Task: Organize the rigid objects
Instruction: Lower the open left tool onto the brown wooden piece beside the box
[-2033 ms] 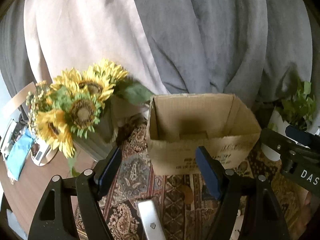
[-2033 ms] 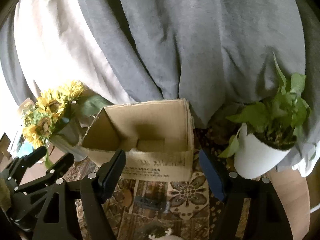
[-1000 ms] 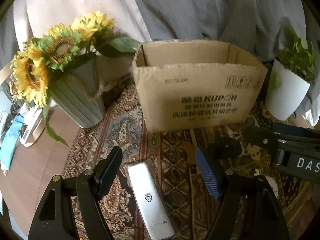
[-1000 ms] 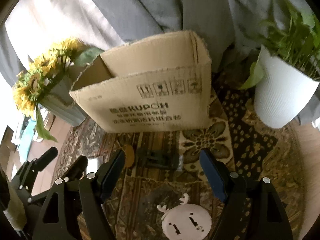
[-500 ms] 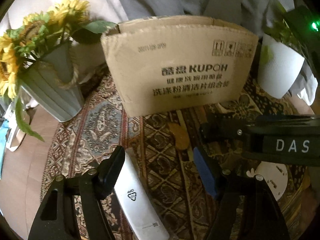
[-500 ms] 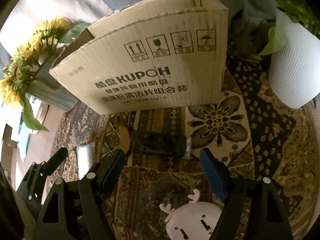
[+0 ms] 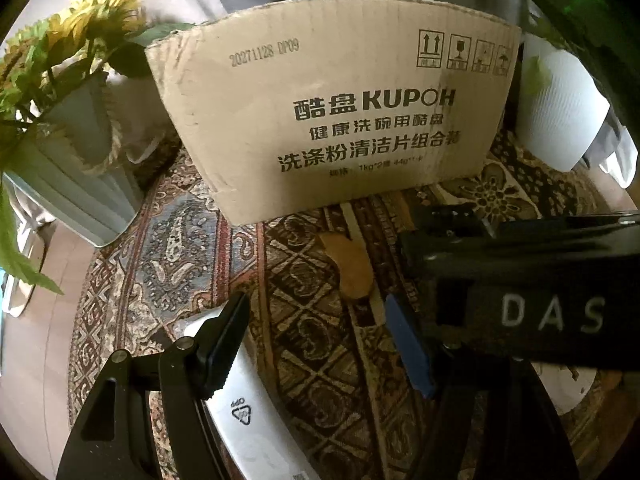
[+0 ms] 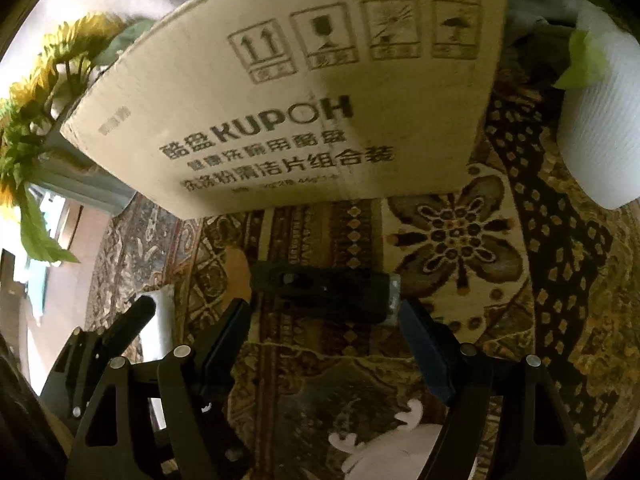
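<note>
A cardboard box (image 7: 332,120) marked KUPOH stands on a patterned rug (image 7: 180,240); it also shows in the right wrist view (image 8: 288,100). My left gripper (image 7: 316,344) is open, low over the rug, with a white flat device (image 7: 244,412) under its left finger and a wooden spoon (image 7: 352,268) just ahead. My right gripper (image 8: 326,340) is open, its fingertips on either side of a black cylindrical object (image 8: 320,292) lying on the rug. A white deer-shaped item (image 8: 384,448) lies below it.
A sunflower vase (image 7: 68,160) stands left of the box. A white plant pot (image 7: 560,120) stands at its right, also seen in the right wrist view (image 8: 600,132). Grey cloth hangs behind. The right gripper's body (image 7: 520,304) crosses the left wrist view. Bare wooden floor lies at the left.
Both grippers have dropped toward the rug and moved closer to the box. The right gripper has closed in on the black object, which now lies between its fingertips.
</note>
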Action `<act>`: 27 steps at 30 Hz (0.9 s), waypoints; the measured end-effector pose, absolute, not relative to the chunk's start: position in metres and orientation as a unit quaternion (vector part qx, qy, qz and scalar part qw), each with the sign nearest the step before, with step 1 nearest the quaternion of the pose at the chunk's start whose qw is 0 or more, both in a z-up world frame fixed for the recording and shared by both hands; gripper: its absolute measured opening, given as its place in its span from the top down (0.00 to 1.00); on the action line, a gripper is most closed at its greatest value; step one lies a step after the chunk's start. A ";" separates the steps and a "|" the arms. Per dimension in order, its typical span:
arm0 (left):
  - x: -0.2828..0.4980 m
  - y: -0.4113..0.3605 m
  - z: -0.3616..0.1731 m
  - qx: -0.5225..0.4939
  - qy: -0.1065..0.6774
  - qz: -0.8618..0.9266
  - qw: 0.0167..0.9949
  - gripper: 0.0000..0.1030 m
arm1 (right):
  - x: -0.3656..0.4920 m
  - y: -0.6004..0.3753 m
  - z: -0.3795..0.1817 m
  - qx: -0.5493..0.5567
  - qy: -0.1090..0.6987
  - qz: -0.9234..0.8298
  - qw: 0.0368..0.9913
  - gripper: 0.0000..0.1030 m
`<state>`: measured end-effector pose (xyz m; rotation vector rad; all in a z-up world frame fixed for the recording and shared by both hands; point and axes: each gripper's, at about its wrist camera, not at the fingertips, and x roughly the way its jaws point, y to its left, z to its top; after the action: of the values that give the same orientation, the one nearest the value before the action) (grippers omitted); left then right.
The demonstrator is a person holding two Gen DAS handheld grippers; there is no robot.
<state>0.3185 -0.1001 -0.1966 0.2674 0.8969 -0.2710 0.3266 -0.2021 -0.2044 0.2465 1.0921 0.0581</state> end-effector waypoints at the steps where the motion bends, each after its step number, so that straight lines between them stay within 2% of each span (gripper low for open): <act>1: 0.320 -0.101 -0.197 0.128 0.432 -0.131 0.883 0.32 | 0.328 -0.201 -0.205 0.114 0.517 0.025 0.848 0.24; 17: 0.339 -0.103 -0.208 0.115 0.448 -0.128 0.877 0.40 | 0.348 -0.185 -0.224 0.098 0.532 0.018 0.841 0.20; 20: 0.344 -0.108 -0.209 0.111 0.450 -0.129 0.877 0.44 | 0.348 -0.188 -0.228 0.107 0.535 0.017 0.838 0.28; 26: 0.353 -0.115 -0.212 0.105 0.460 -0.129 0.872 0.53 | 0.343 -0.203 -0.224 0.122 0.526 0.018 0.842 0.28; 27: 0.355 -0.116 -0.213 0.104 0.463 -0.129 0.871 0.58 | 0.342 -0.204 -0.223 0.119 0.523 0.015 0.844 0.28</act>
<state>0.3554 -0.1161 -0.2128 0.2178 0.9683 -0.2707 0.3424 -0.2036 -0.2230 0.2521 1.1050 0.0308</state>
